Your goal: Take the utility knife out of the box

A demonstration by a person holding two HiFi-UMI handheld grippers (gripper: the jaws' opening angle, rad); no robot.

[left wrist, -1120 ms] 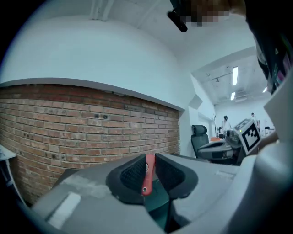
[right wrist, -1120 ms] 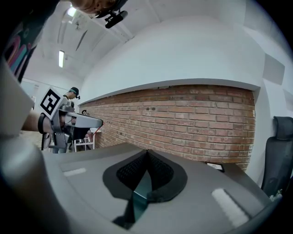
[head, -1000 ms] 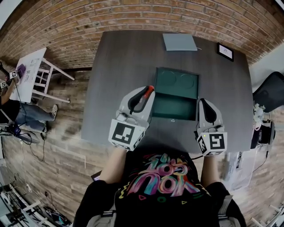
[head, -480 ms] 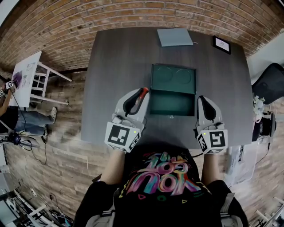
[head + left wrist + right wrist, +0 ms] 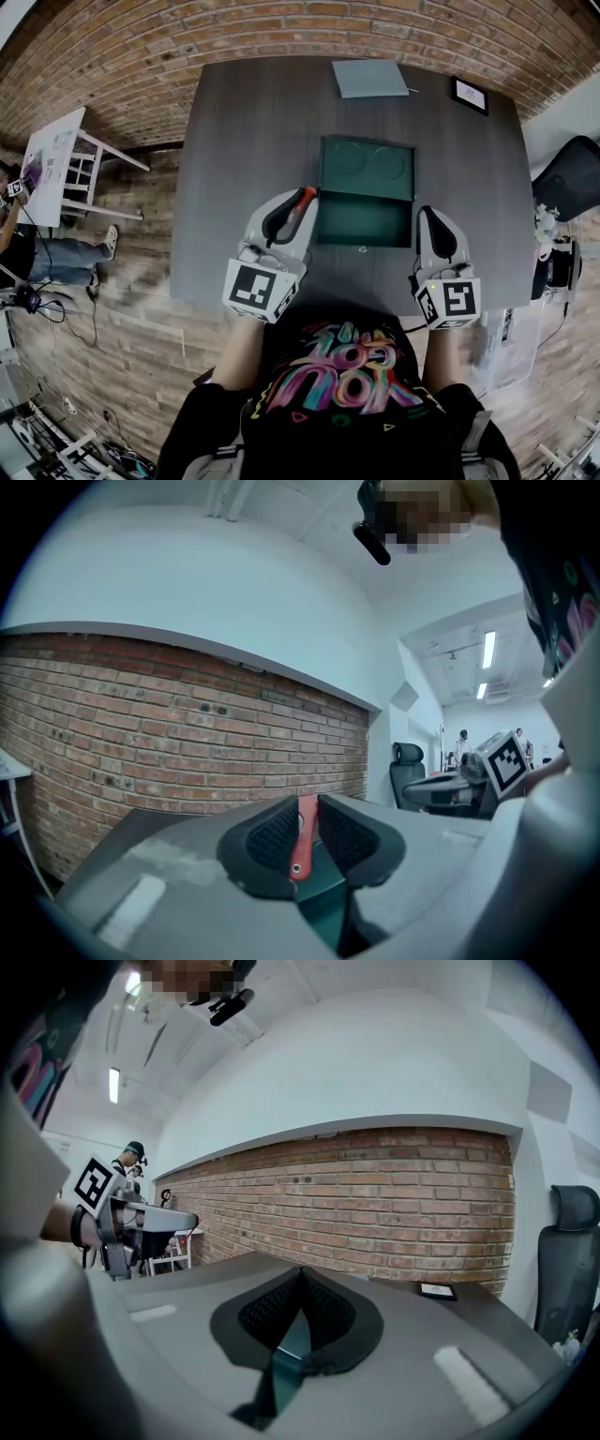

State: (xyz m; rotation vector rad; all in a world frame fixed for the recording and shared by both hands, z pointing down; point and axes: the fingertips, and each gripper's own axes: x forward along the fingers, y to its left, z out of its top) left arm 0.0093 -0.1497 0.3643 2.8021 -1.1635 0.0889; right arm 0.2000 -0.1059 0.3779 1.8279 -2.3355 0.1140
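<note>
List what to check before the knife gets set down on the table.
1. Knife gripped in the left gripper: ok.
2. Knife out of the box, just past its left edge in the head view: ok.
3. Bare table to the left of the box for setting it down: ok.
4. Right gripper shut and empty: ok.
5. Blade pulled back into the handle: cannot tell.
</note>
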